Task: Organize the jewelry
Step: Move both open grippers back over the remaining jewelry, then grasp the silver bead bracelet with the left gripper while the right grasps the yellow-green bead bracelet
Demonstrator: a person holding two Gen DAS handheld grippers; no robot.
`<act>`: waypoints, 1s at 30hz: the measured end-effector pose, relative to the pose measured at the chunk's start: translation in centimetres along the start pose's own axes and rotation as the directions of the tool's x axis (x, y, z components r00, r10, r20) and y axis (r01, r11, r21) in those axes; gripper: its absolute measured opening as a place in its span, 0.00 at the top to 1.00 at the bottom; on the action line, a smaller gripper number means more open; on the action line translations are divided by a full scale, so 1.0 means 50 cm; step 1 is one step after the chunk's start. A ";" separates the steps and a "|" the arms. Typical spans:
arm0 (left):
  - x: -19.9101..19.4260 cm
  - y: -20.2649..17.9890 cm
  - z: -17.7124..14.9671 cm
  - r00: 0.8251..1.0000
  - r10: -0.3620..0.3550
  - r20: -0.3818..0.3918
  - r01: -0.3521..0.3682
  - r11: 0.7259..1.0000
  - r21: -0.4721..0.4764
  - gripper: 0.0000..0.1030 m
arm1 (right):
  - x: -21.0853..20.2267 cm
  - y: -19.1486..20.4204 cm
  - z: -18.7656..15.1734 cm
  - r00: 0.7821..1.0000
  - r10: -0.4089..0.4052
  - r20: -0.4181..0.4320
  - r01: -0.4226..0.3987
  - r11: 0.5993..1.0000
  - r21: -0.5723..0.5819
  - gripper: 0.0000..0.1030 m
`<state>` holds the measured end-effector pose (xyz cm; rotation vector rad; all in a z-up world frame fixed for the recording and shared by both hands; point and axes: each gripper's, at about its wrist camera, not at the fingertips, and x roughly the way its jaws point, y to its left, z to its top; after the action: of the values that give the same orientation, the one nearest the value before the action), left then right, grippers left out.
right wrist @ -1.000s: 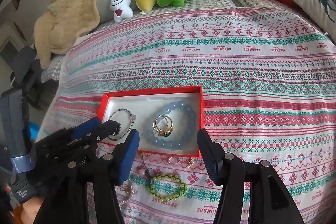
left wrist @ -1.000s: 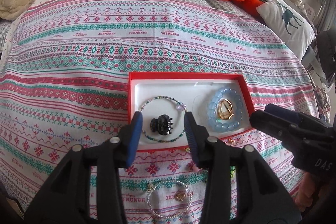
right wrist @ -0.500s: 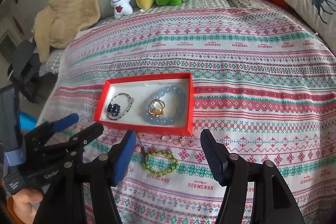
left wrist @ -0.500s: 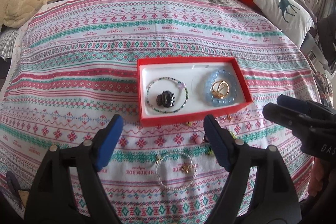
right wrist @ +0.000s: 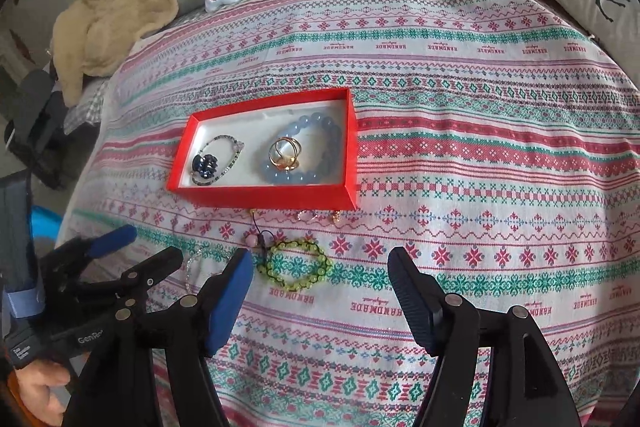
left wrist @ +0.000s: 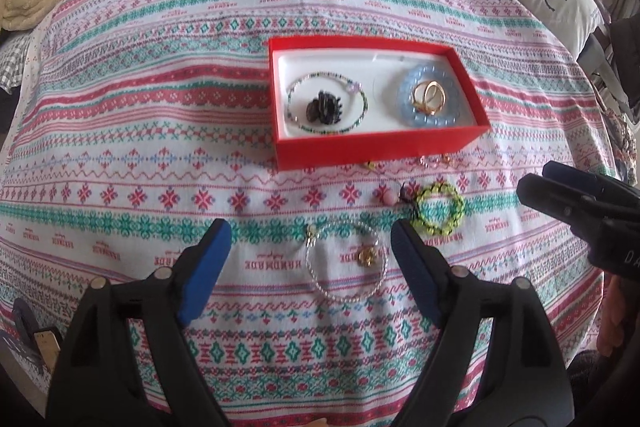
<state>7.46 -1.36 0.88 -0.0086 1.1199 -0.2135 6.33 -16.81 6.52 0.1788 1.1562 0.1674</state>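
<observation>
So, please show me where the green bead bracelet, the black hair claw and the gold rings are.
green bead bracelet (right wrist: 295,266), right wrist view, on its beads at the near side.
black hair claw (left wrist: 325,107), left wrist view, on its middle.
gold rings (left wrist: 429,97), left wrist view, on the overlapping bands.

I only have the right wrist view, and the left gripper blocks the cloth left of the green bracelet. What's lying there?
Observer: A clear beaded bracelet lies flat on the bedspread, outside the red box.
Operator: Anything inside its loop?
Observer: A small gold charm sits within the ring.
Operator: Is the left gripper on it?
Observer: No. The left gripper has its jaws open, one on either side of the bracelet, not pressing it.
</observation>
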 end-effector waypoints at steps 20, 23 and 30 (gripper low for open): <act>0.082 0.037 -0.043 0.980 -0.108 -0.165 0.083 0.985 -0.149 0.40 | 0.052 -0.024 -0.026 0.993 -0.048 -0.110 0.052 0.998 0.036 0.31; 0.092 0.035 -0.044 0.981 -0.084 -0.172 0.062 0.989 -0.132 0.54 | 0.056 -0.023 -0.027 0.992 -0.053 -0.119 0.057 0.998 0.031 0.31; 0.101 0.026 -0.027 0.987 -0.039 -0.159 0.028 0.997 -0.074 0.95 | 0.080 -0.023 -0.023 0.988 -0.066 -0.141 0.071 0.997 0.031 0.31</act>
<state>8.59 -0.82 -4.38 -0.0747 1.2879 -0.2069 6.89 -16.99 2.24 0.1603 1.3039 0.0999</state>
